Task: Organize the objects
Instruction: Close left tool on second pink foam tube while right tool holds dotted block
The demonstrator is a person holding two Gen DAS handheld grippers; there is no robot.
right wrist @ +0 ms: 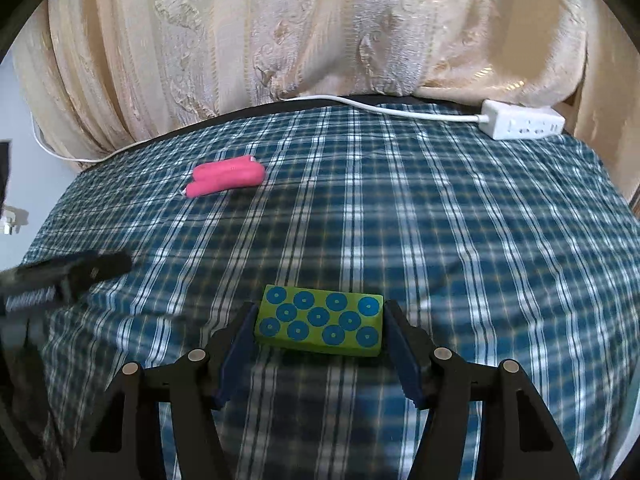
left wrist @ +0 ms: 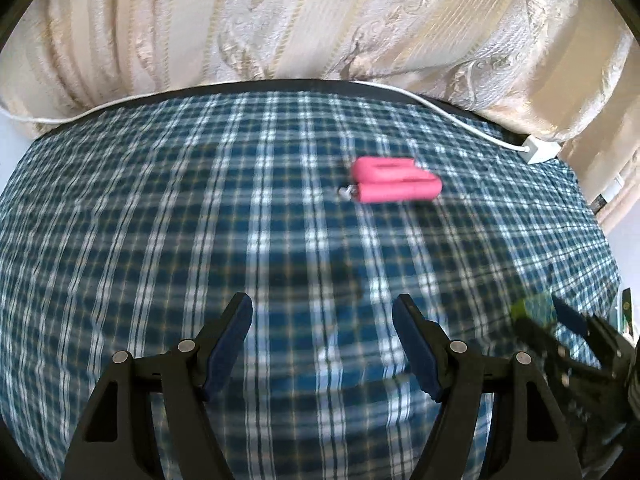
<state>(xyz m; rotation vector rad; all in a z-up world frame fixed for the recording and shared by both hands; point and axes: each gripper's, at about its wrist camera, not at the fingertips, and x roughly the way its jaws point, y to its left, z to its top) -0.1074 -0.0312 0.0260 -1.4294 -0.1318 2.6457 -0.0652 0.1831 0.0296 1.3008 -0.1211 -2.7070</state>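
Observation:
A green block with blue dots (right wrist: pixel 320 322) sits crosswise between the pads of my right gripper (right wrist: pixel 320 312), which is shut on its two ends above the plaid cloth. It looks sharp while the cloth under it is blurred. A pink folded object (right wrist: pixel 228 178) lies on the cloth farther back to the left, and in the left wrist view the pink object (left wrist: pixel 396 186) is ahead and slightly right. My left gripper (left wrist: pixel 323 304) is open over bare cloth with nothing between its fingers. The right gripper (left wrist: pixel 560 320) and green block (left wrist: pixel 534 307) show blurred at the lower right.
A blue-and-white plaid cloth (right wrist: pixel 440 220) covers the table. A white power strip (right wrist: pixel 520 124) with its cable (right wrist: pixel 400 110) lies at the back right edge. Cream patterned curtains (right wrist: pixel 300 40) hang right behind the table. The left gripper (right wrist: pixel 80 272) shows at the left.

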